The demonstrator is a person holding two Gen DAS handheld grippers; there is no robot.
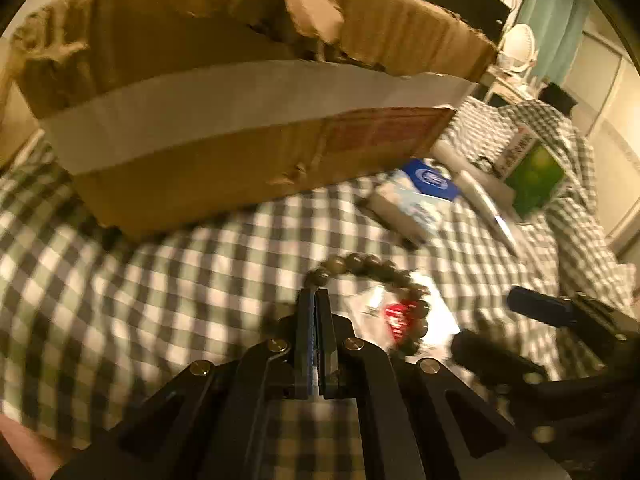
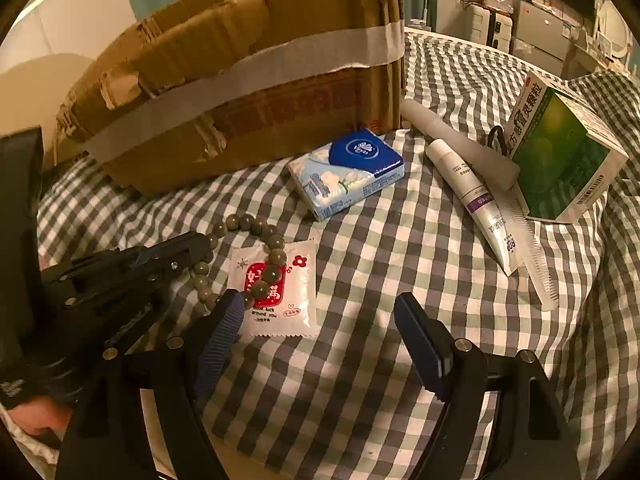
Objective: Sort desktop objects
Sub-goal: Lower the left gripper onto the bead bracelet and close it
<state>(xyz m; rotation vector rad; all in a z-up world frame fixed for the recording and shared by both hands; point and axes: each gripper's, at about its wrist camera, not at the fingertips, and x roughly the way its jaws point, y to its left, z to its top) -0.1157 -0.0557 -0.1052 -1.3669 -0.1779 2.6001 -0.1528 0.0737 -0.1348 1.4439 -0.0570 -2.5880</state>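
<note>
With jaws pinched together at lower left of the right-wrist view, left gripper (image 2: pixel 208 240) nips the bracelet (image 2: pixel 256 256) at one bead; bracelet drapes over the sachet (image 2: pixel 280 300), box (image 2: pixel 240 112) behind at upper left. Right gripper (image 2: pixel 320 320) stands wide, holding nothing, at bottom centre. Tissues (image 2: pixel 348 172), tube (image 2: pixel 476 200) and carton (image 2: pixel 568 152) lie right. Risk: thin grip slips off round beads on lifting, or the loop drags the sachet along.

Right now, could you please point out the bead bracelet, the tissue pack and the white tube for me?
bead bracelet (image 2: pixel 276 257): right wrist view, a bead lying on the sachet.
tissue pack (image 2: pixel 347 172): right wrist view, its top face.
white tube (image 2: pixel 476 196): right wrist view, mid-body.
</note>
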